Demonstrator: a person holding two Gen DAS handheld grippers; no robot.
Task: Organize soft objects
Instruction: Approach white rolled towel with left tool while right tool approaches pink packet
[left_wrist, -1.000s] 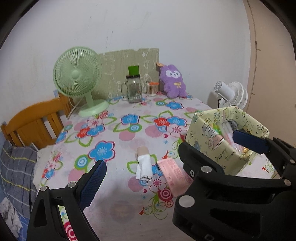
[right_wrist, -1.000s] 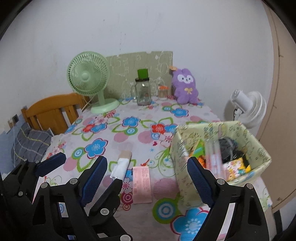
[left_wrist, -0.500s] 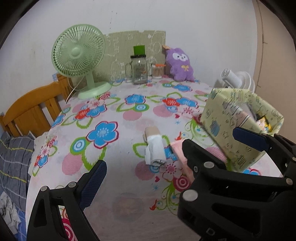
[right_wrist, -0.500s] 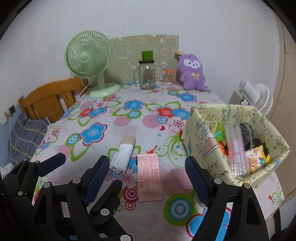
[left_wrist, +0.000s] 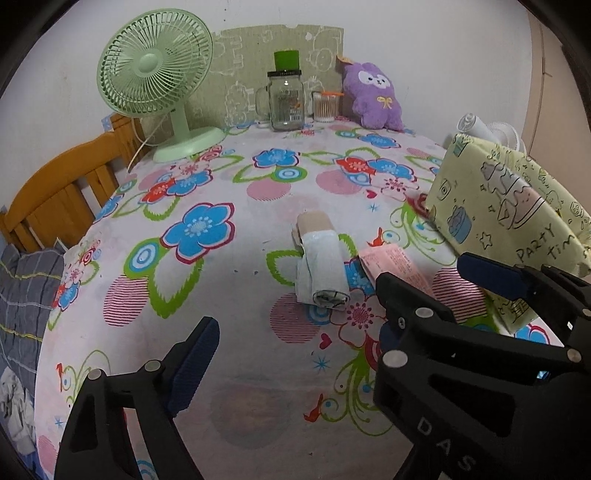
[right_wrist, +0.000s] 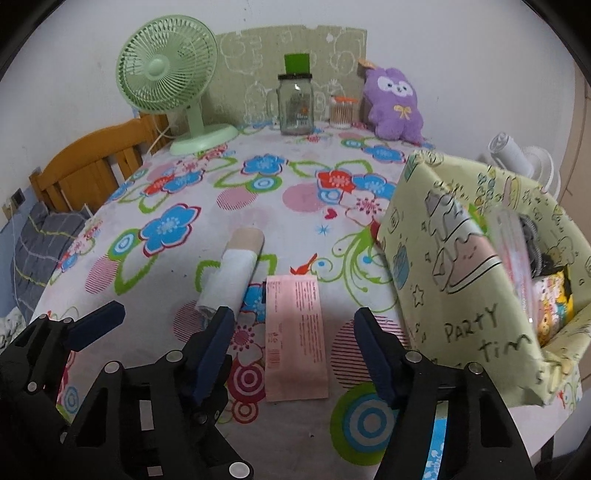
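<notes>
Both claws hang low over the flower-printed worktop (right_wrist: 295, 206), and both stand wide with nothing between their blue pads. The right claw (right_wrist: 293, 347) is lined up almost dead on the flat pink paper packet (right_wrist: 296, 334), which lies just ahead of and below its gap. Just to the left of that claw sits the white rolled cloth on its brown cardboard tube (right_wrist: 232, 275), touching or nearly touching the packet's near corner. From the left claw (left_wrist: 295, 328), the same roll (left_wrist: 320, 264) lies straight ahead, with the packet (left_wrist: 397, 264) beside it to the right.

My read on handling: the roll looks light and squashy on the outside with a stiffer core, so a grip across its middle, square to the tube, should hold; taken at the loose end, it may unwind. The packet looks thin and limp, lying flat on the cloth, so pinching a long edge seems the way in.

To the right of the right claw stands the pale yellow paper-wrapped box with cartoon drawings (right_wrist: 461, 280), open-topped and already holding several items, probably the destination.

Compared with a second ago, both views sit closer and lower: the roll and packet loom larger, and the box has slid further toward the right edge. Nothing on the worktop has shifted.
</notes>
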